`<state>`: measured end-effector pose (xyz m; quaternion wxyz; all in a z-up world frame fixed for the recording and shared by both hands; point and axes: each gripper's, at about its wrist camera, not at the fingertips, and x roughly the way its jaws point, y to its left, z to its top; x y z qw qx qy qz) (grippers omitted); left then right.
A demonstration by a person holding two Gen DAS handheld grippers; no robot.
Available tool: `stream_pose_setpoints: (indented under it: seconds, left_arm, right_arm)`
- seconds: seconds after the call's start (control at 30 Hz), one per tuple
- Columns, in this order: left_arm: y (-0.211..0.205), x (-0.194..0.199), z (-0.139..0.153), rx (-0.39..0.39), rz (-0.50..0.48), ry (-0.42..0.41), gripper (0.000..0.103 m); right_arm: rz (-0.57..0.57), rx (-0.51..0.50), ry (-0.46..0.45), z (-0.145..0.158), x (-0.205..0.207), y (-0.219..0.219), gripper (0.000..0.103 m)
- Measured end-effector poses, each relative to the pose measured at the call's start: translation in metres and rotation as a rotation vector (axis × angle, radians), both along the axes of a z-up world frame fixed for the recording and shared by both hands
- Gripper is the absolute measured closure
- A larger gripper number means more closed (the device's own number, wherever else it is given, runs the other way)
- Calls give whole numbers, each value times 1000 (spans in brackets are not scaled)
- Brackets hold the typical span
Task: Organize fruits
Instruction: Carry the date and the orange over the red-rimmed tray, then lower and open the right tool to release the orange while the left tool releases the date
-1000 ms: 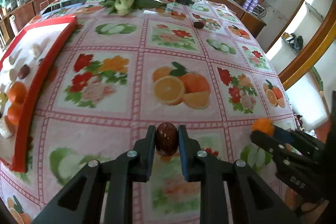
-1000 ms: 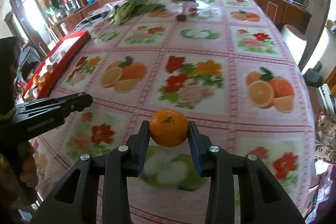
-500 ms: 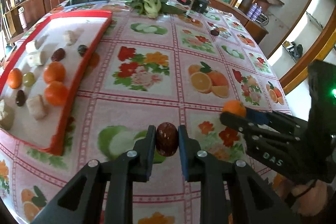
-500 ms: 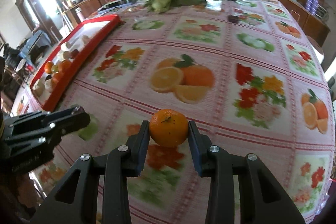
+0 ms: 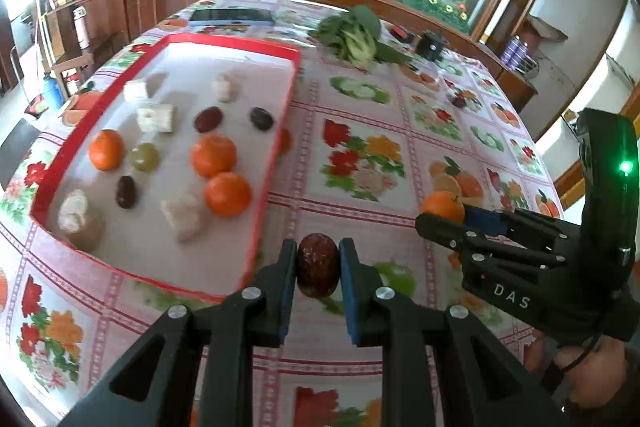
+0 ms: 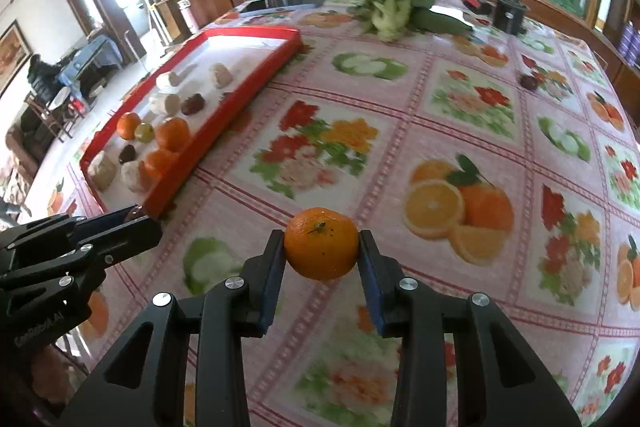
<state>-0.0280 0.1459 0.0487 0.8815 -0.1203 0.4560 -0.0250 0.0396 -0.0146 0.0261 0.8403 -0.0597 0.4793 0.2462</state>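
Note:
My left gripper [image 5: 318,269] is shut on a dark red jujube [image 5: 317,264], held above the table just right of the red tray's [image 5: 276,151] near corner. My right gripper [image 6: 321,247] is shut on an orange mandarin [image 6: 321,243] above the tablecloth; it also shows in the left wrist view [image 5: 442,211], to the right of the left gripper. The tray [image 6: 224,123] holds three mandarins [image 5: 214,155], dark jujubes [image 5: 208,119], a green fruit [image 5: 144,157] and pale chunks [image 5: 156,119]. Another dark fruit [image 6: 529,82] lies far right on the table.
Leafy greens [image 5: 354,37] lie at the far side of the table, with a black cup [image 5: 431,45] to their right and a phone [image 5: 232,15] to their left. The flowered tablecloth [image 6: 460,99] covers the table. Wooden cabinets stand behind.
Both grippers have swung left toward the red tray, each still holding its fruit. The tray now fills the left of the left wrist view.

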Motion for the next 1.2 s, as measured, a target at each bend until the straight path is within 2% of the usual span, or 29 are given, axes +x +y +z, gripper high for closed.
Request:
stream_pose_setpoints:
  seconds: [0.27,0.83,1.2]
  left_arm:
    - [30,3,3,14,51,-4,80]
    - [101,12,6,58,193,-1,79]
    - [110,32,-6,72,196,34,79]
  right_arm:
    - [55,-10,-18,8,12,36,68]
    - [171,34,-48,24,34,97,68]
    - [225,-1,-45,6,56,140,68]
